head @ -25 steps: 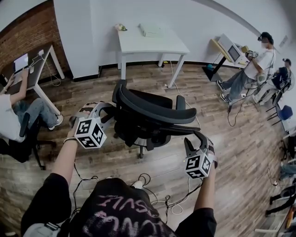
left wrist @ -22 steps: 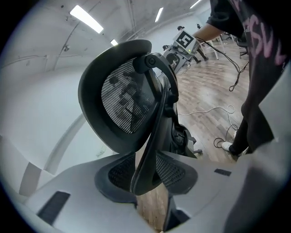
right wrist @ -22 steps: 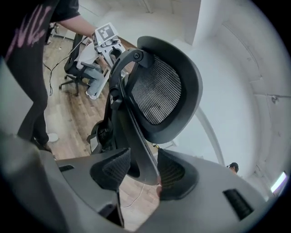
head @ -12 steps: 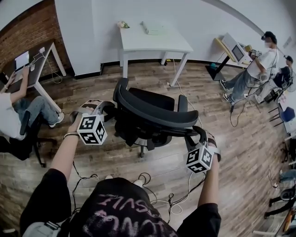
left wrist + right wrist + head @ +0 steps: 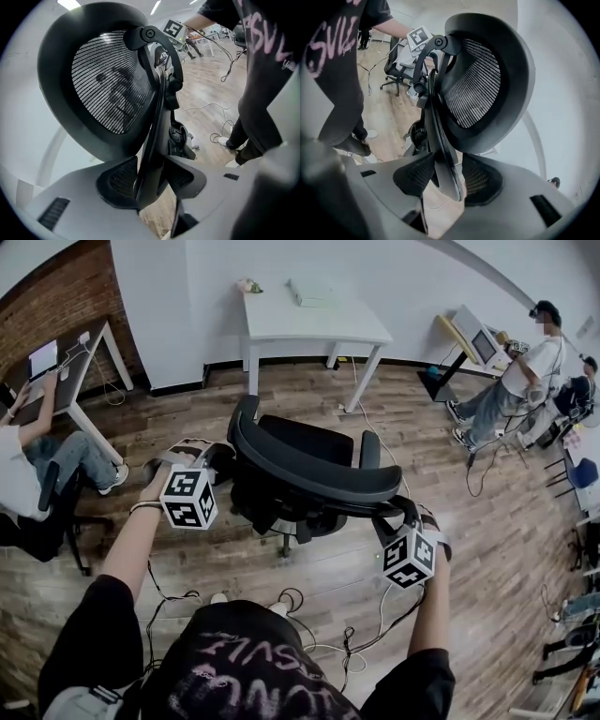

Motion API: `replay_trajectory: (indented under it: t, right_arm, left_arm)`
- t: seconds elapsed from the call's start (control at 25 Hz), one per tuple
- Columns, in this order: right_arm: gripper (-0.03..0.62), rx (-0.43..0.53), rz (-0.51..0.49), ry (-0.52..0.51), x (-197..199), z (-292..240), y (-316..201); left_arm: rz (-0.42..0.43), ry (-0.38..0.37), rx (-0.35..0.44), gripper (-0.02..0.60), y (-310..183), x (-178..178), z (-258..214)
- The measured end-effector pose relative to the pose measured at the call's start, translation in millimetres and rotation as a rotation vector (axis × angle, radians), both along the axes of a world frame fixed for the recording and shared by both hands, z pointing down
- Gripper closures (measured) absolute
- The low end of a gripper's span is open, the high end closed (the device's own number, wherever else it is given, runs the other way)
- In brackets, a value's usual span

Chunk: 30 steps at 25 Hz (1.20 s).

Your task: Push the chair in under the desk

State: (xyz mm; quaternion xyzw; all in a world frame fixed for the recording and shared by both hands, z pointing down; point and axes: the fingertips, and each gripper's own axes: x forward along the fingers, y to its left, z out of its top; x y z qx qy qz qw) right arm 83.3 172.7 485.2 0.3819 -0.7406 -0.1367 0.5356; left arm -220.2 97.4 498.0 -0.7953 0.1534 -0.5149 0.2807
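Note:
The black mesh-backed office chair (image 5: 309, 474) stands on the wood floor, facing the white desk (image 5: 309, 326) by the far wall, with open floor between them. My left gripper (image 5: 214, 454) is at the backrest's left end. Its jaws are opening around the backrest edge (image 5: 152, 140), and a thin gap shows beside the edge. My right gripper (image 5: 394, 512) is at the backrest's right end, shut on the rim (image 5: 443, 159). The left gripper (image 5: 150, 180) and the right gripper (image 5: 443, 180) each fill the bottom of their own view.
A seated person (image 5: 37, 456) works at a dark desk (image 5: 66, 381) by the brick wall on the left. Two people (image 5: 525, 371) stand at the right near a slanted screen. Cables (image 5: 319, 643) lie on the floor by my feet. Another chair (image 5: 396, 70) stands behind.
Both grippers have edged forward along with the backrest. The right marker cube has risen in the picture, and the left one sits slightly higher.

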Motion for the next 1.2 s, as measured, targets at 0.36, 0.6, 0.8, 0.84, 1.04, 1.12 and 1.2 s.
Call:
replay_trajectory:
  t: [0.36, 0.6, 0.8, 0.84, 1.04, 1.12, 1.2]
  right_arm:
    - [0.404, -0.086, -0.038, 0.013, -3, 16, -4]
    - [0.404, -0.100, -0.050, 0.068, -3, 31, -11]
    - [0.404, -0.117, -0.048, 0.062, -2, 34, -13]
    - [0.404, -0.116, -0.046, 0.063, -3, 34, -13]
    - [0.402, -0.101, -0.034, 0.071, -4, 33, -12]
    - [0.402, -0.093, -0.030, 0.071, -4, 32, -12]
    - [0.399, -0.084, -0.028, 0.072, -4, 32, -13]
  left_arm:
    - [0.016, -0.023, -0.017, 0.385, -3, 3, 8]
    - [0.012, -0.016, -0.020, 0.387, -6, 4, 10]
    - [0.010, -0.023, -0.017, 0.391, -8, 4, 13]
    - [0.010, -0.029, -0.016, 0.393, -8, 3, 14]
    - [0.009, -0.058, -0.007, 0.397, -8, 2, 14]
    - [0.008, -0.062, -0.003, 0.399, -8, 2, 14]
    - [0.006, -0.062, -0.001, 0.399, -9, 2, 14]
